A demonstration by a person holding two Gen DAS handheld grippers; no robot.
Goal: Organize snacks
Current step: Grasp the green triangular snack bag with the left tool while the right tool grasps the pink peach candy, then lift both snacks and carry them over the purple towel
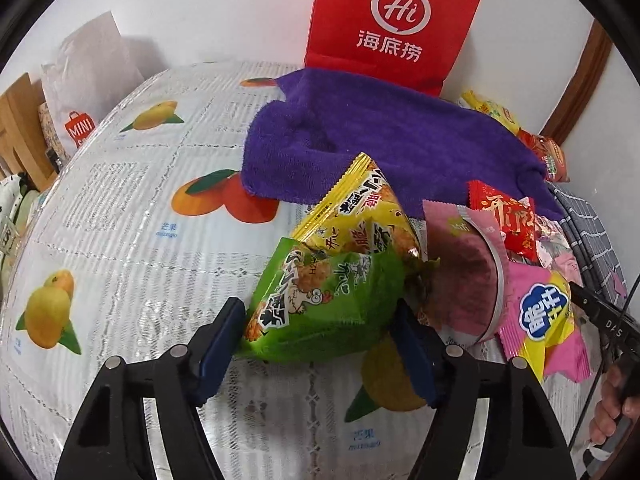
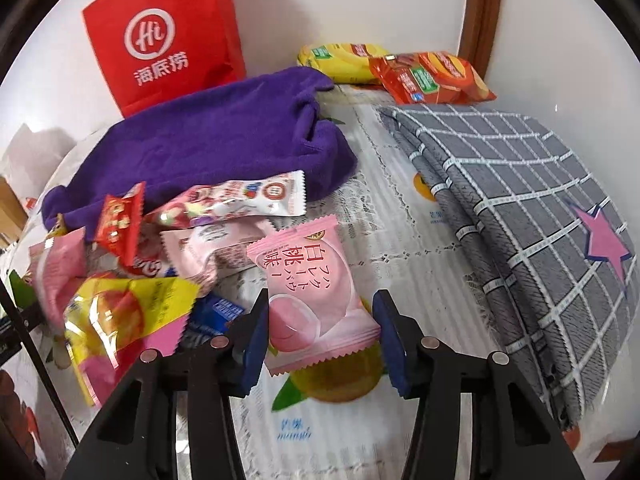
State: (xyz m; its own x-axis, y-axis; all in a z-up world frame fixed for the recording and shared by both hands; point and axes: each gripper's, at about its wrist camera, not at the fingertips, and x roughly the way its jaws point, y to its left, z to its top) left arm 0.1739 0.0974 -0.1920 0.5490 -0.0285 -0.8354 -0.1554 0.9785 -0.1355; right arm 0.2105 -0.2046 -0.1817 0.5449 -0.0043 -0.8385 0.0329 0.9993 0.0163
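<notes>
While both grippers bracket snacks, step is pick-up: left gripper clamped on green packet between its pads; right gripper part-closed around pink peach packet, right pad clear. Next: close, lift, sort.

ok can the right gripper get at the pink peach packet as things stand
Probably yes. The pink peach packet already sits between the fingers of the right gripper, on top of the pile's edge, with nothing lying over it and bare tablecloth beside it.
</notes>
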